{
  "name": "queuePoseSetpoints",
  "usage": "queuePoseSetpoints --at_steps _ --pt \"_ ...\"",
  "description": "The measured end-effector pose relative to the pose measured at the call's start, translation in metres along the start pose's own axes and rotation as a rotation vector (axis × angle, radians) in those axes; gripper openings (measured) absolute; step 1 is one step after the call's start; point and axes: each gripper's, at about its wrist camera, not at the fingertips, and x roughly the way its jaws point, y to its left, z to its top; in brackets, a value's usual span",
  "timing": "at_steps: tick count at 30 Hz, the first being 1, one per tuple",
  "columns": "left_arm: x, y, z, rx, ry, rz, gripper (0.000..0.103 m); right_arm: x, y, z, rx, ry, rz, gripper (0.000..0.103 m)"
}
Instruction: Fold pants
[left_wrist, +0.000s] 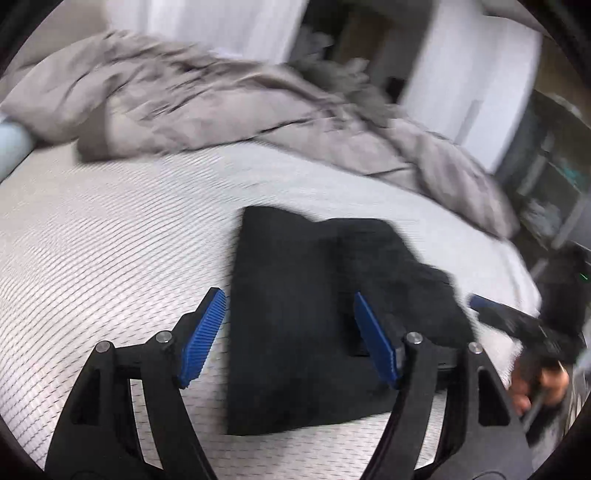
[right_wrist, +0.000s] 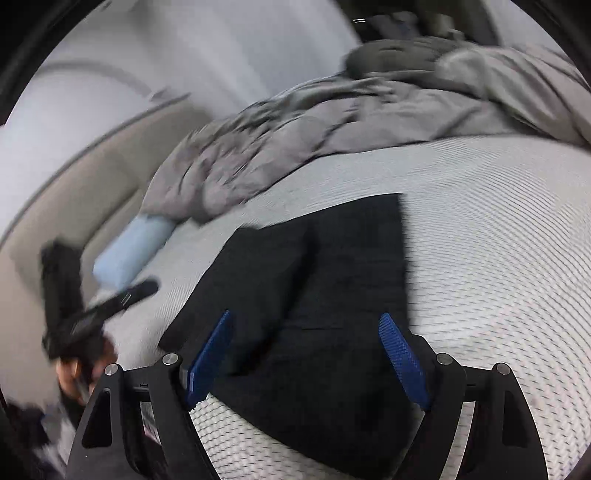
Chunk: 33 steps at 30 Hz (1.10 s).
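One pair of black folded pants (left_wrist: 295, 314) flat on the white mattress (left_wrist: 110, 240), one grey duvet (left_wrist: 184, 99) bunched beyond, two grippers, left gripper (left_wrist: 290, 332) and right gripper (right_wrist: 306, 354), above, jaws apart, gripping nothing.

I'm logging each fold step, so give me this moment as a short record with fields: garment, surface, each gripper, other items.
garment: black pants, folded into a compact stack, lying flat
surface: white textured mattress
left gripper: open, above the pants, holding nothing
right gripper: open, above the pants, holding nothing
other items: rumpled grey blanket behind the pants; light blue pillow
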Motion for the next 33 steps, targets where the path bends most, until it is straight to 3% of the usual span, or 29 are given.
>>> queuePoseSetpoints --at_steps 3,6,8,10,12,13,14,16,19,24,26,29,33 --pt "0.018 0.029 -0.003 -0.052 0.073 0.064 0.069 0.026 0.035 -0.004 -0.1 0.062 0.002 0.084" --pt "0.036 0.045 -0.012 -0.037 0.156 0.089 0.07 0.056 0.068 -0.01 -0.216 0.135 -0.035 0.084" --pt "0.048 0.05 -0.017 0.001 0.192 0.113 0.07 0.077 0.088 -0.019 -0.338 0.172 -0.122 0.084" --pt "0.056 0.053 -0.021 0.024 0.211 0.13 0.07 0.096 0.098 -0.028 -0.429 0.169 -0.288 0.084" --pt "0.06 0.058 -0.023 0.024 0.215 0.131 0.071 0.096 0.09 -0.024 -0.362 0.126 -0.338 0.082" --pt "0.061 0.06 -0.023 0.025 0.217 0.129 0.071 0.085 0.08 -0.017 -0.285 0.067 -0.345 0.076" --pt "0.063 0.064 -0.022 0.019 0.22 0.124 0.071 0.062 0.065 -0.011 -0.175 -0.038 -0.335 0.075" --pt "0.067 0.063 -0.021 0.012 0.227 0.122 0.071 0.024 0.038 -0.007 -0.044 -0.132 -0.314 0.077" --pt "0.065 0.059 -0.019 0.028 0.221 0.136 0.071 -0.009 0.0 -0.013 0.053 -0.1 -0.3 0.081" --pt "0.046 0.044 -0.022 0.057 0.207 0.149 0.071 -0.032 -0.054 -0.027 0.229 -0.062 -0.063 0.08" --pt "0.045 0.045 -0.021 0.051 0.203 0.143 0.071 -0.027 -0.066 -0.028 0.29 -0.037 0.038 0.07" --pt "0.044 0.046 -0.021 0.034 0.206 0.135 0.071 -0.014 -0.07 -0.02 0.326 -0.014 0.097 0.053" --pt "0.04 0.046 -0.024 0.038 0.205 0.141 0.071 -0.017 -0.046 -0.014 0.213 -0.033 0.032 0.038"
